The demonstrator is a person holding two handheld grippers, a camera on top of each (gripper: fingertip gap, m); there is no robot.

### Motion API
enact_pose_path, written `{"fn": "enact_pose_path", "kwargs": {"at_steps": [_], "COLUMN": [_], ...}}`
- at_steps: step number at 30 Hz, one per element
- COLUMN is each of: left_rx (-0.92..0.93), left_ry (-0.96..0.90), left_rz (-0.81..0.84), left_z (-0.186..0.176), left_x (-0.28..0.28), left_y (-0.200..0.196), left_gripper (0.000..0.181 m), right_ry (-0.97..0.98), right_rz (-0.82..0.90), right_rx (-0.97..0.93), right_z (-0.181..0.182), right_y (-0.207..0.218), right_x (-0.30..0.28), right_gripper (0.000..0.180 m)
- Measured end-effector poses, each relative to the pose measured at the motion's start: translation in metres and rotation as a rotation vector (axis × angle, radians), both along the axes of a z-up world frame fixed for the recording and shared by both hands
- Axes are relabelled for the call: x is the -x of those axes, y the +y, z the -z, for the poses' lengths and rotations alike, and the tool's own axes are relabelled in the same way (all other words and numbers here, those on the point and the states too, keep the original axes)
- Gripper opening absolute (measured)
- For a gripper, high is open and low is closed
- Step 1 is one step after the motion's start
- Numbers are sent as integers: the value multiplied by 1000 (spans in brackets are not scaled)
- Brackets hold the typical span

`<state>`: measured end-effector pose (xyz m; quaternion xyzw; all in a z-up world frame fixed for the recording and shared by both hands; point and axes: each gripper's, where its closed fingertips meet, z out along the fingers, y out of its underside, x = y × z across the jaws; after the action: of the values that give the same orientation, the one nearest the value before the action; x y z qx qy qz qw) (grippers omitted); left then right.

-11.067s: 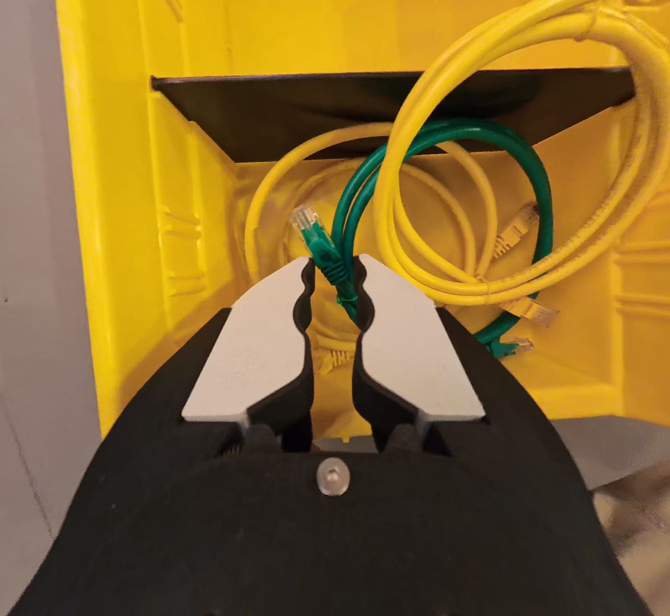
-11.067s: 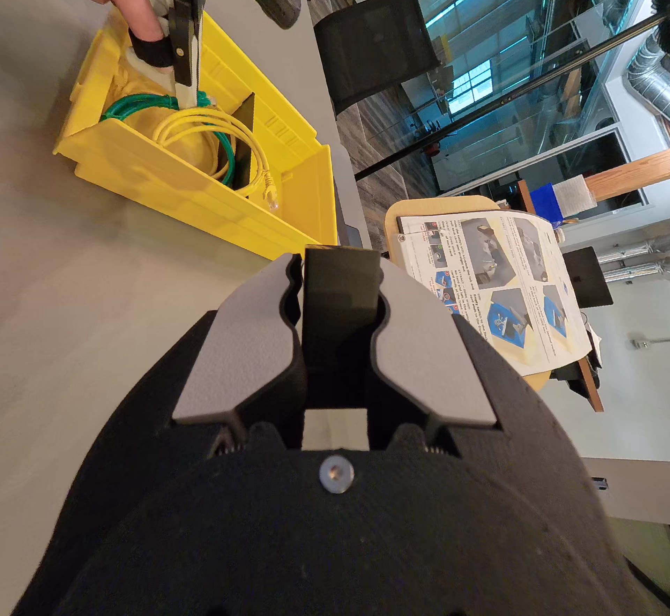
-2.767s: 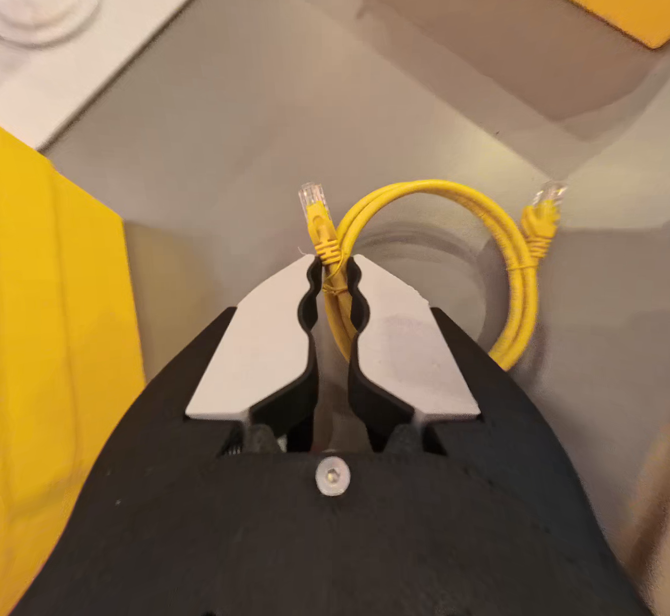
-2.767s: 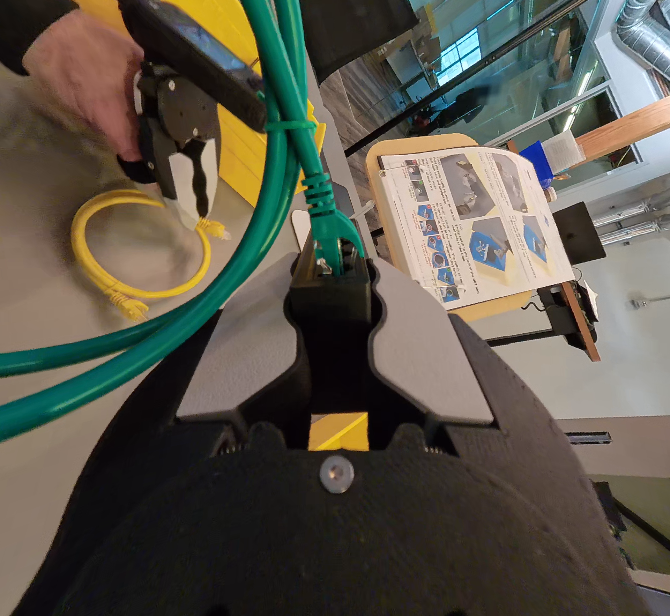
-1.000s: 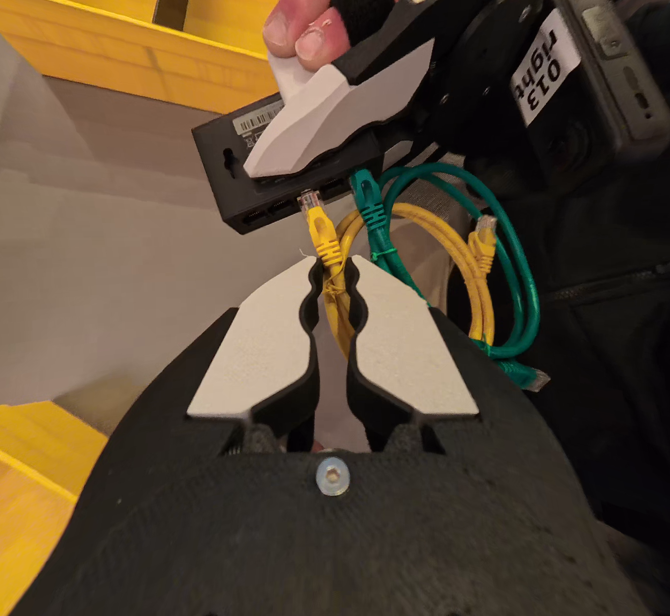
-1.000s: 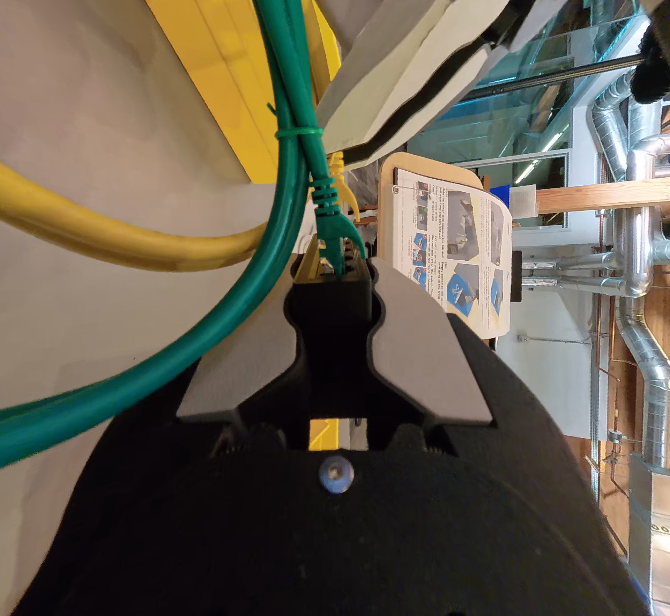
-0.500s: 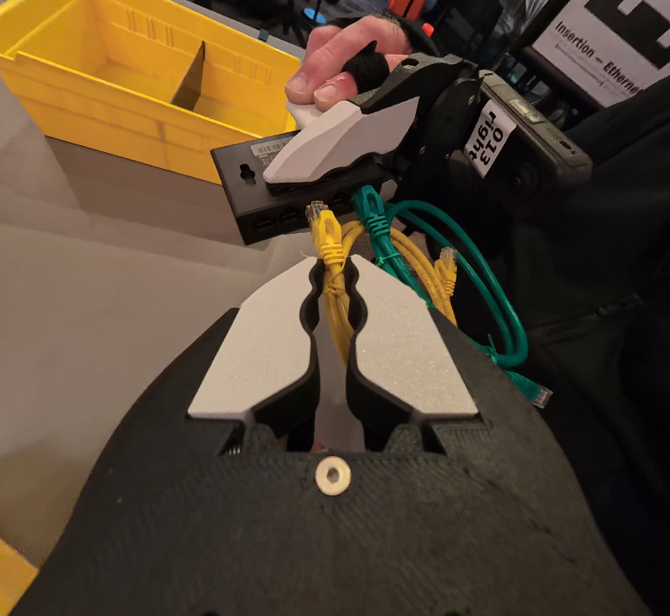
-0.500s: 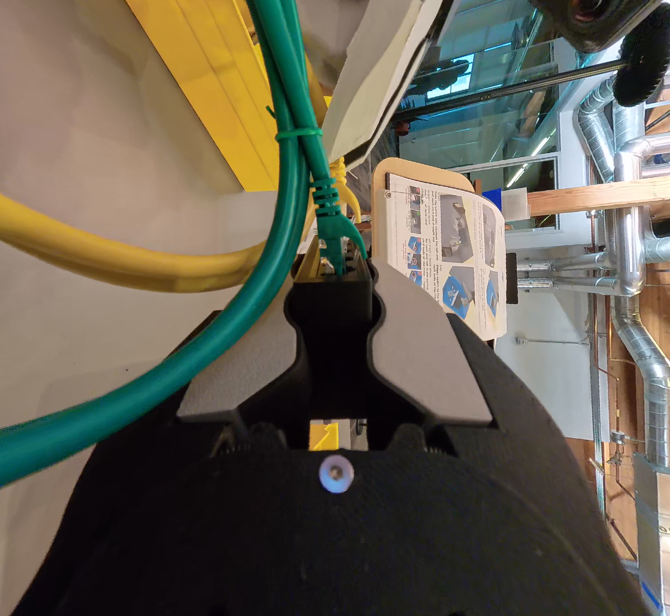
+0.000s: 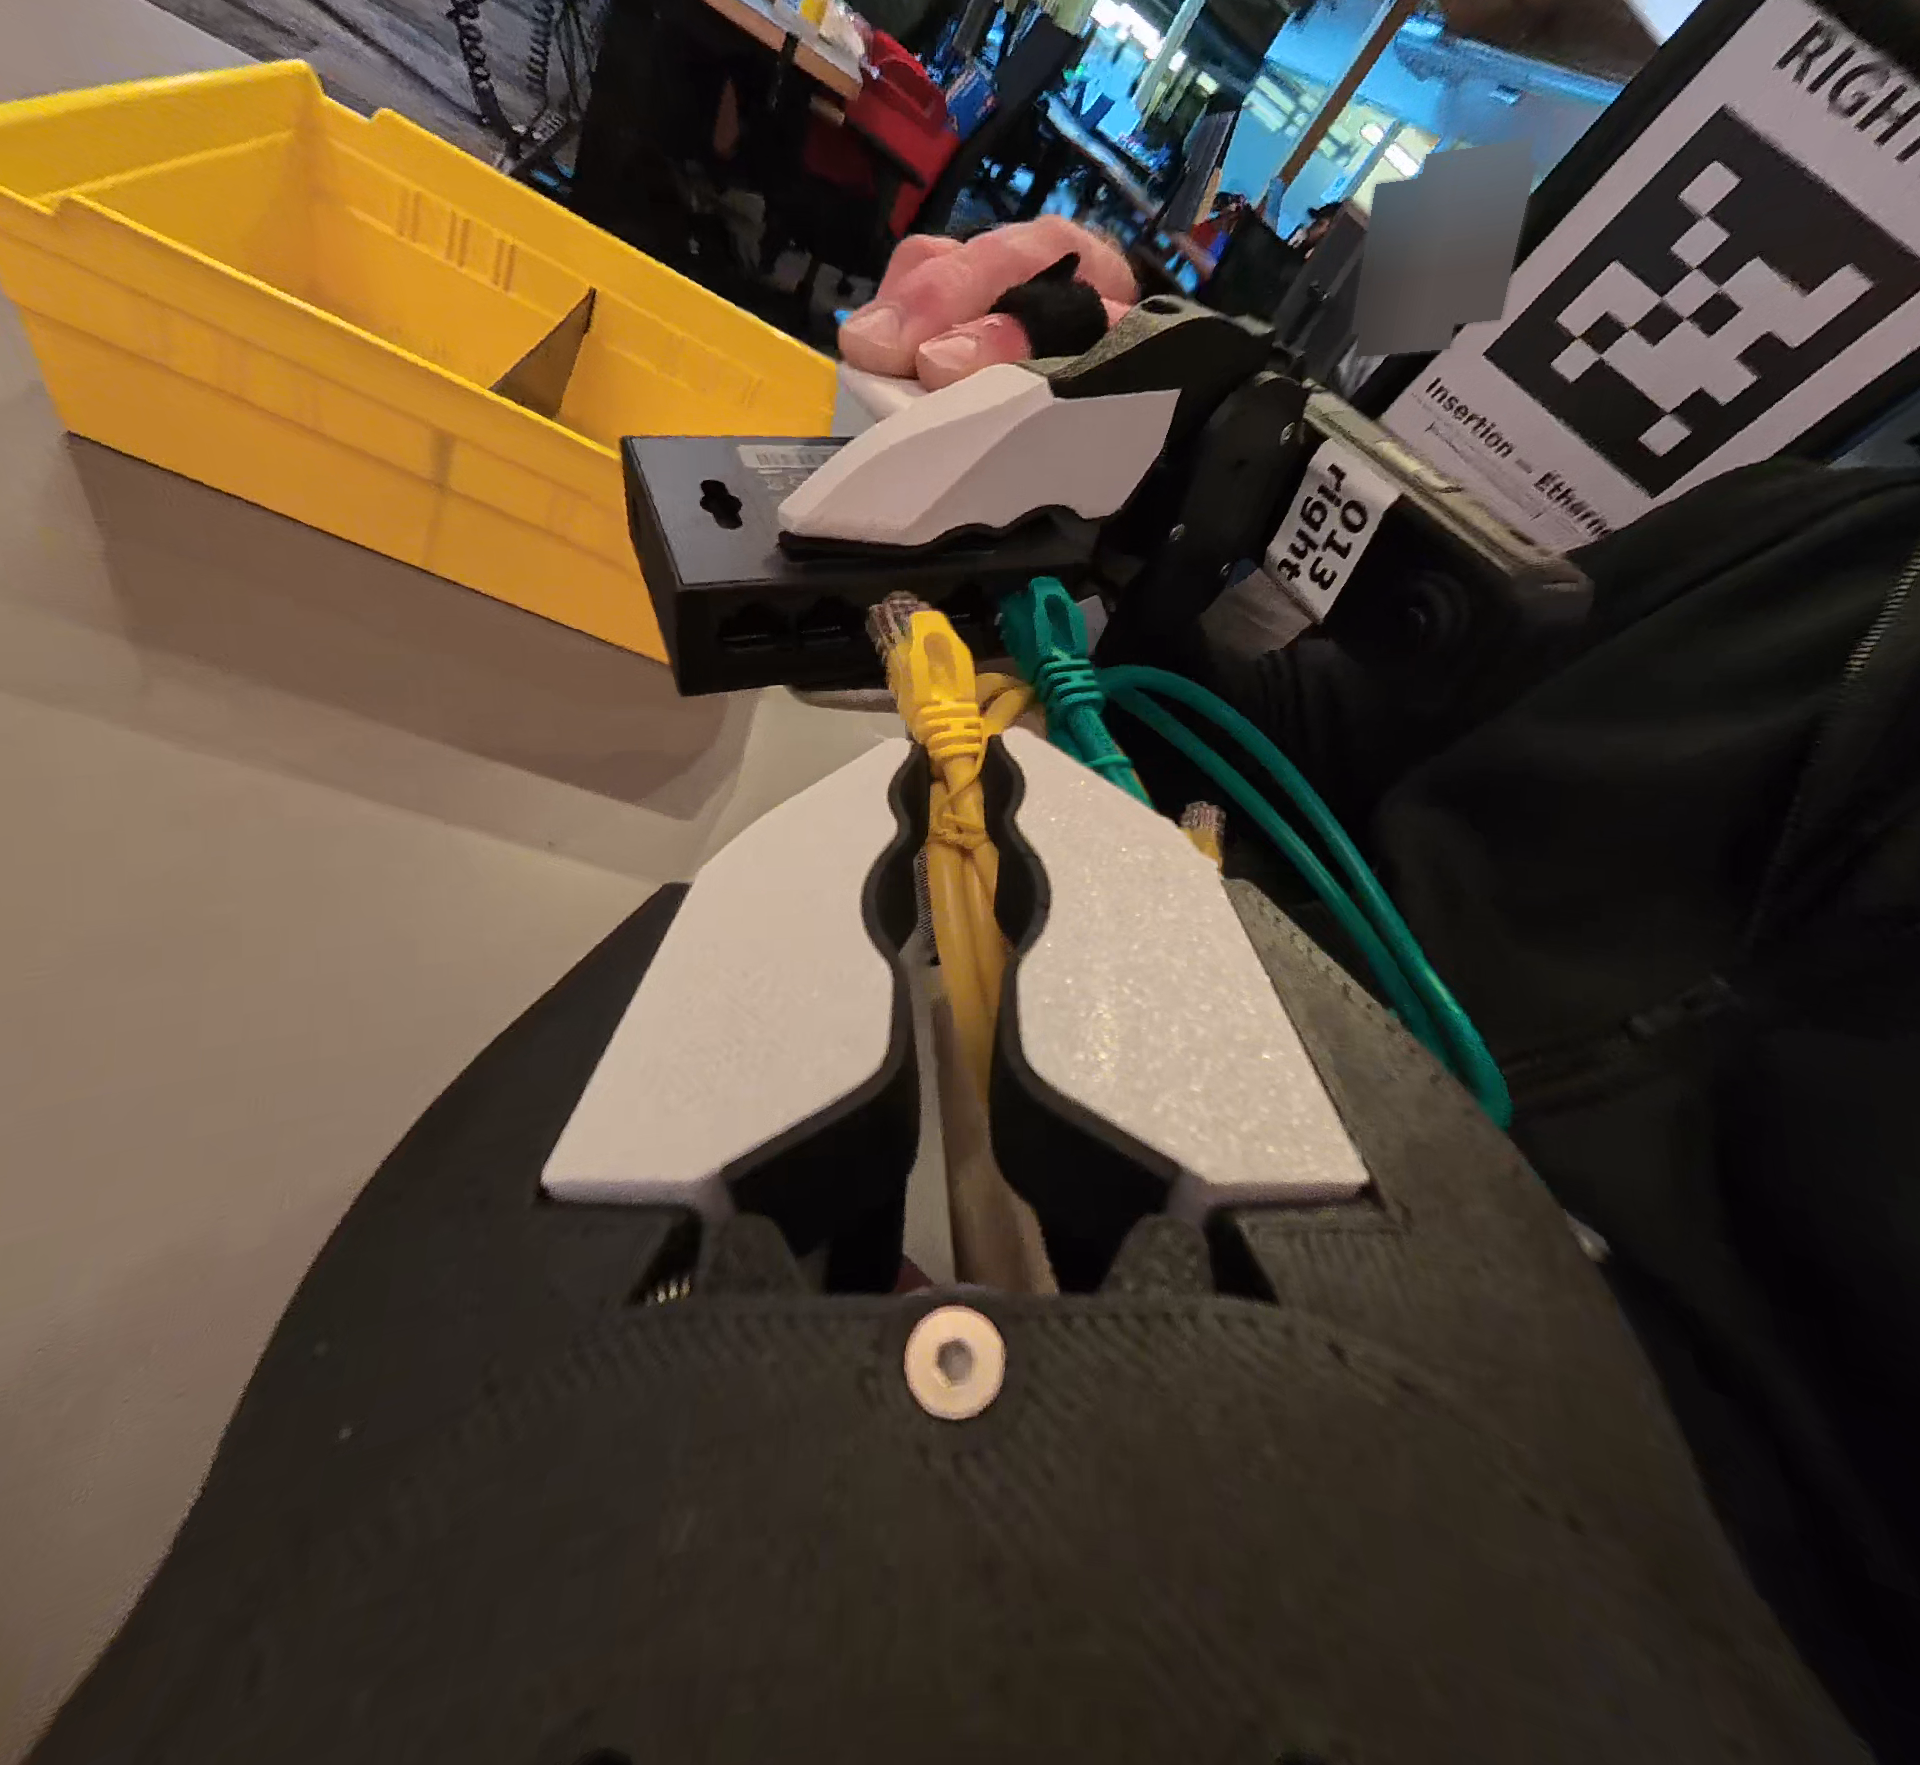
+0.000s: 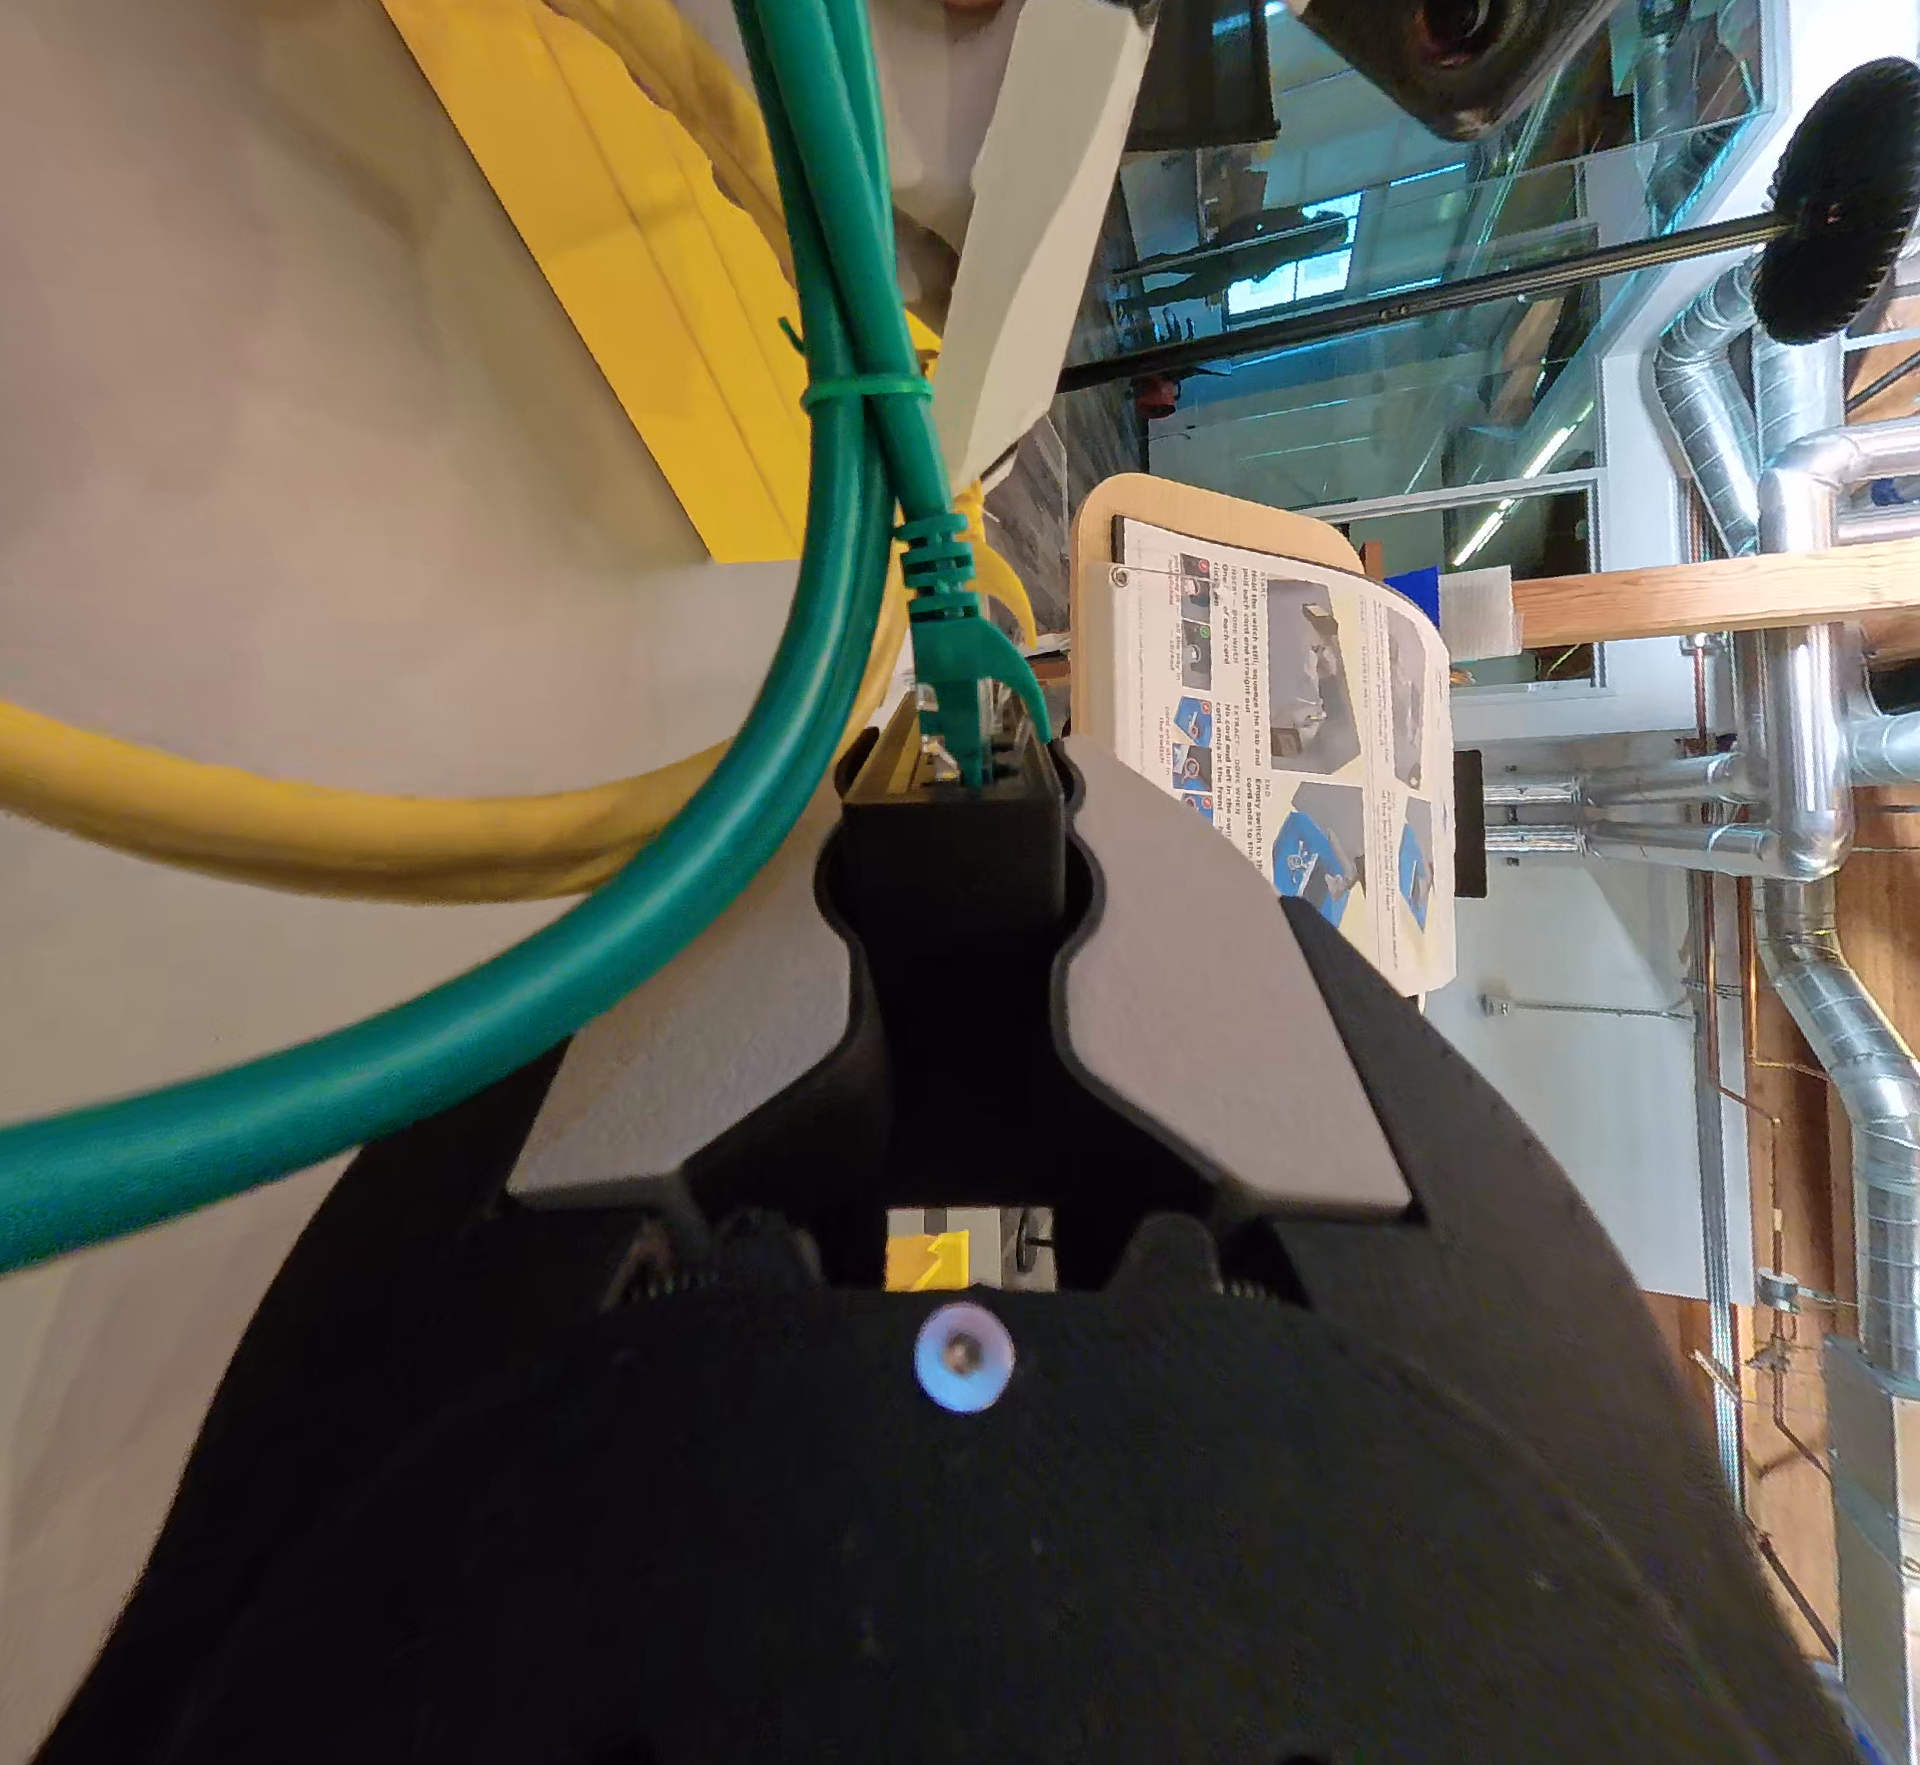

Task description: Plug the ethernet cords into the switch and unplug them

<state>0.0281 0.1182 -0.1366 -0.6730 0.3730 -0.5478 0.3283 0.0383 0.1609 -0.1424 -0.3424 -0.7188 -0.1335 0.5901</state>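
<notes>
My left gripper (image 9: 954, 759) is shut on a yellow ethernet cord (image 9: 940, 676) just behind its plug. The plug tip sits at the port row of the black switch (image 9: 717, 552); I cannot tell if it is seated. A green cord (image 9: 1060, 666) is plugged into the port to its right. My right gripper (image 10: 956, 759) is shut on the switch (image 10: 951, 842) and holds it above the table. In the right wrist view the green cord (image 10: 940, 614) enters the switch, the yellow cord (image 10: 312, 822) loops behind it, and one of the left gripper's fingers (image 10: 1039, 240) comes in from the top.
A yellow divided bin (image 9: 343, 344) stands on the grey table (image 9: 260, 884) behind the switch. A board with an instruction sheet (image 10: 1278, 739) stands past the table edge. A black-and-white marker sign (image 9: 1704, 302) is at the right, above a dark sleeve (image 9: 1662, 780). Tip to tip, the grippers are about 4 cm apart.
My left gripper has tilted and pushed the yellow plug closer to the switch's ports. The right gripper keeps the switch, with the green cord still plugged in.
</notes>
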Motion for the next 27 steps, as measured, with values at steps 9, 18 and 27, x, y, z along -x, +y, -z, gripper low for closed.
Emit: {"fn": "enact_pose_path", "kwargs": {"at_steps": [9,18,27], "left_rx": [-61,-118,-195], "left_ry": [147,191,235], "left_rz": [-1,19,-39], "left_z": [5,-2,-10], "left_x": [-3,-1,-3], "left_y": [0,0,7], "left_gripper": [9,9,9], "right_ry": [-4,72,91], "right_rz": [-16,-49,148], "right_rx": [15,141,154], "right_z": [2,-4,-9], "right_y": [-4,-10,13], "right_x": [4,9,0], "right_gripper": [30,30,38]}}
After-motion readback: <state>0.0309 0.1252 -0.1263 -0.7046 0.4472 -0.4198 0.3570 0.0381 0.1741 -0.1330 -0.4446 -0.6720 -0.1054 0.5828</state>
